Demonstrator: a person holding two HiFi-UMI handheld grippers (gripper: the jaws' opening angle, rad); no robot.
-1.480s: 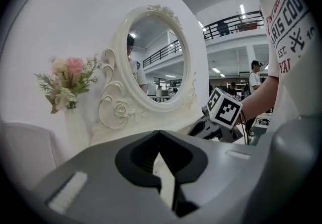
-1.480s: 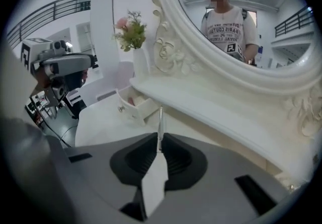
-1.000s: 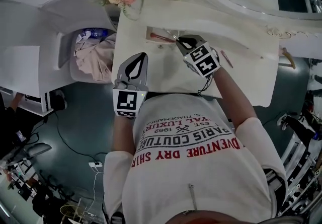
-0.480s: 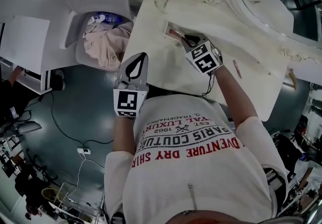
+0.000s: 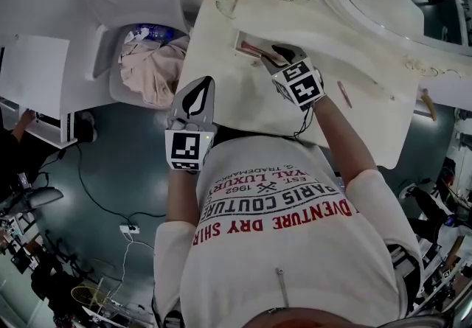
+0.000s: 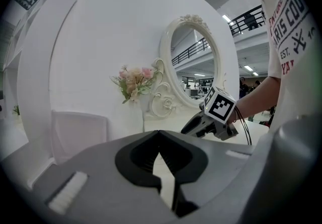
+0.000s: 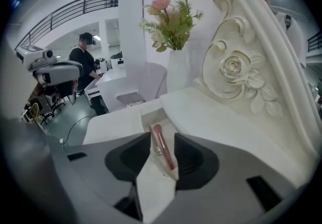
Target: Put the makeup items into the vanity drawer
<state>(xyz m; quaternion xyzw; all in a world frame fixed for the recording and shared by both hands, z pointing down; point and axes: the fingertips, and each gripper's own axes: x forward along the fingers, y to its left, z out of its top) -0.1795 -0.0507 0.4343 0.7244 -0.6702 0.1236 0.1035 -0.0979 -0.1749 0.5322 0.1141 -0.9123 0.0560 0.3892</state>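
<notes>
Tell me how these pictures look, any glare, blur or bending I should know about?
Head view: dim and grey, with strong fisheye bending of the vanity top and its edges. Left gripper view: bright, the white wall nearly washed out, dark round corners, the mirror sharp. Right gripper view: evenly lit, the pink brush and carved rose crisp, edges curved and darkened.
</notes>
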